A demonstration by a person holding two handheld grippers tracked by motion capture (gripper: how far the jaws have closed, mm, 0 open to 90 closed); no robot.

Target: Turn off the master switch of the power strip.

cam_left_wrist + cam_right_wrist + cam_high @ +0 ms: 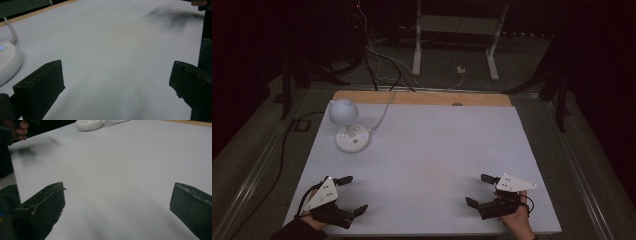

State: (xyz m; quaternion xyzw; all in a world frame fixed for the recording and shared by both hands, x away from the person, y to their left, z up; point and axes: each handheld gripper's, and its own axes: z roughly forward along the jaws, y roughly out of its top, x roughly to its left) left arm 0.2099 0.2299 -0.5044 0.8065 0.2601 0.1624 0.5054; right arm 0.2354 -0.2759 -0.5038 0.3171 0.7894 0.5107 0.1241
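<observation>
A white lamp (347, 125) w/ cord was seen at far left of the tabletop (432, 150), well apart from both claws. Left claw (353, 195) & right claw (477, 190) were spread wide, nothing gripped, nothing between.

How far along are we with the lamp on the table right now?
Nothing looks done yet. The left gripper and right gripper both rest open and empty at the near edge, far from the white lamp standing upright on the table. Reaching it remains.
</observation>
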